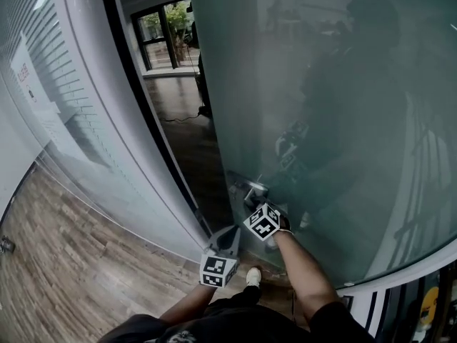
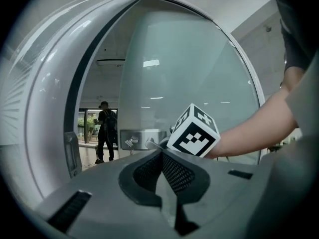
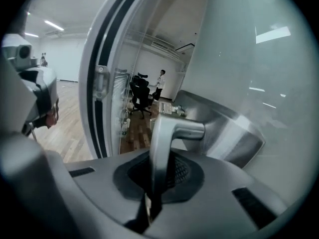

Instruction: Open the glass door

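Door: the tall frosted, green-tinted glass door [image 1: 343, 120] fills the head view from 12 to 4 o'clock and stands ajar. The swing looks partly done.
Frame: the white curved door frame [image 1: 93, 127] runs past 9 o'clock and is fixed. Treat it as the reference for how wide the door stands.
Opening: the dark gap [image 1: 187, 148] between frame and door edge lies at 11 o'clock. Widen it by leading the handle along the door's arc, not in a straight line.
Right gripper: the right gripper [image 3: 159, 176] is clamped on the lever, its jaws nearly together with the flat shank between the pads. Let the wrist turn with the arc so the shank does not lever out.
Left gripper: the left gripper [image 2: 162, 171] has its jaws closed with nothing between them. It sits at 7 o'clock of the right gripper, near the door's lower edge. Whether it touches cannot be told, so hold it out of the gap.
Lever: the brushed-metal lever handle [image 3: 172, 131] sits at 6 o'clock in the head view. Smooth metal is likely to slip, so pull steadily.
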